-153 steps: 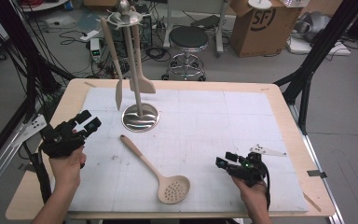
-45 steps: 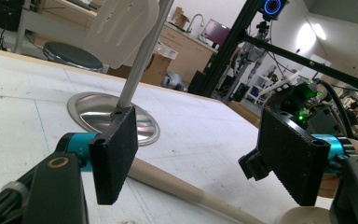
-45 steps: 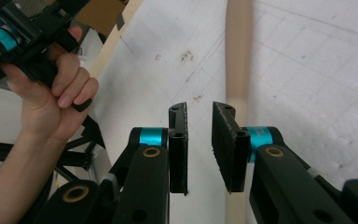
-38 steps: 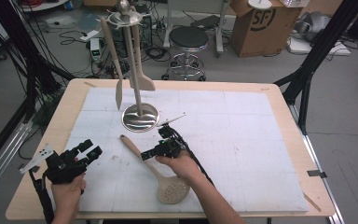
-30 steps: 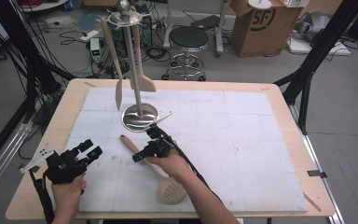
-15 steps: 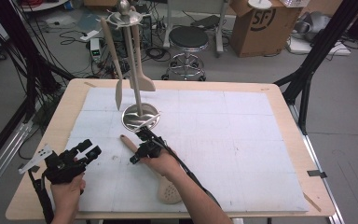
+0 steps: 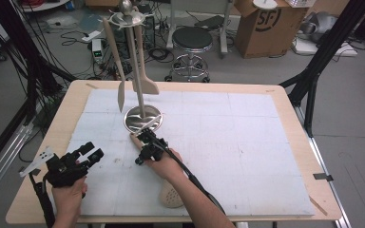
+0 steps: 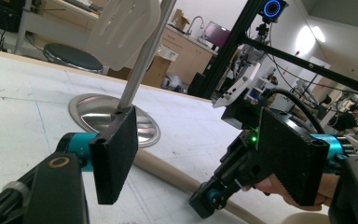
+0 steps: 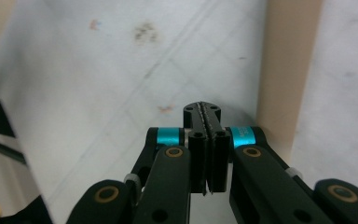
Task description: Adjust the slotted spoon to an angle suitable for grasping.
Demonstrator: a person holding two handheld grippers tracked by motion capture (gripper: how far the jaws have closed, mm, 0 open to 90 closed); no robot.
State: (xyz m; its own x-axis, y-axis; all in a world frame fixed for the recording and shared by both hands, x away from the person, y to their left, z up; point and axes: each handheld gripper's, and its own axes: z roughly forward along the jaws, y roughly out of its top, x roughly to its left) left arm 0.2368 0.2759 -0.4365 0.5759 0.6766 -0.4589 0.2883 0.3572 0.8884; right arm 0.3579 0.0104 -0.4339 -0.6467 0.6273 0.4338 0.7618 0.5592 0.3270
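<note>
A large wooden table is filling the scene, and one white mat is covering most of its top, giving a flat working surface. Toward the far left of the mat, one metal utensil stand is rising from a round steel base, and two wooden utensils are hanging from its top: a slim spoon and a flat spatula, both dangling clear of the mat, probably because the stand is meant for storing them upright.

One slotted wooden spoon is lying flat on the mat, its bowl near the person's edge of the table and its handle running away toward the stand's base (much of it is hidden under the person's right forearm).

Two hand-held grippers are in use. The right gripper is sitting low over the far end of that handle, just in front of the steel base; in the right gripper view its jaws are pressed together with nothing between them, and the handle is lying just beside them, so it appears to be lining up for a pickup rather than gripping yet. The left gripper is waiting near the table's left edge, its jaws standing partly apart and empty, seemingly idle and pointing toward the stand.
</note>
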